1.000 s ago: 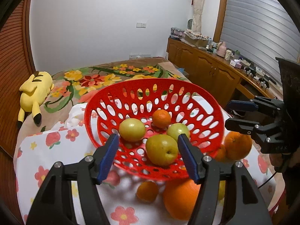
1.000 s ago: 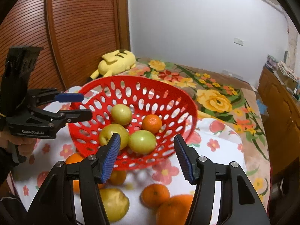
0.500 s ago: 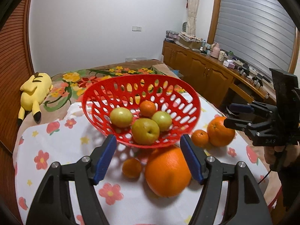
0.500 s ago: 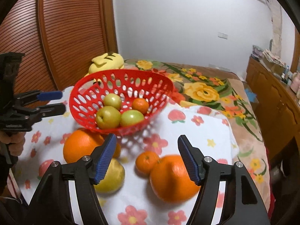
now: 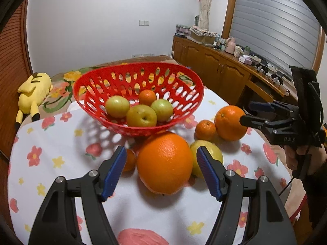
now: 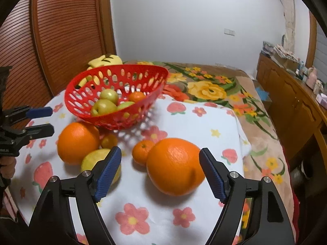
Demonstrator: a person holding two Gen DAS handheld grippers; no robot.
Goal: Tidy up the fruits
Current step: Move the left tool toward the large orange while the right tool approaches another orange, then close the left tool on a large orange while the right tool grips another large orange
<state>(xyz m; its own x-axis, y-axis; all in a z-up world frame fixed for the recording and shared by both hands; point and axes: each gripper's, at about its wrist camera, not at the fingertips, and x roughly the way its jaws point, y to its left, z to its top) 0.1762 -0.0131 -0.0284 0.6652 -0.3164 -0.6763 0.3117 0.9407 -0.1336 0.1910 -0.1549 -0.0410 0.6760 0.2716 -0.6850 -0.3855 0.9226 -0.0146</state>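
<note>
A red perforated basket (image 5: 190,85) (image 6: 114,120) holds three green apples (image 5: 141,116) and a small orange (image 5: 147,97). On the flowered cloth lie two large oranges (image 5: 165,162) (image 5: 230,122), mandarins (image 5: 205,130) and a yellow-green fruit (image 5: 212,153). My left gripper (image 5: 162,172) is open, its jaws to either side of the near large orange (image 6: 78,141), apart from it. My right gripper (image 6: 160,172) is open around the other large orange (image 6: 174,166), not touching it. A mandarin (image 6: 143,152) and the yellow-green fruit (image 6: 96,160) lie beside it.
A yellow plush toy (image 5: 33,94) lies on the floral bedspread (image 6: 214,87) behind the cloth. A wooden cabinet (image 5: 220,71) with clutter runs along the right wall. A slatted wooden door (image 6: 53,36) stands at the left. The cloth's edge (image 6: 243,149) drops off at the right.
Both grippers have pulled back and down from the basket. Each now has a large orange between its open jaws. The basket sits farther off.
</note>
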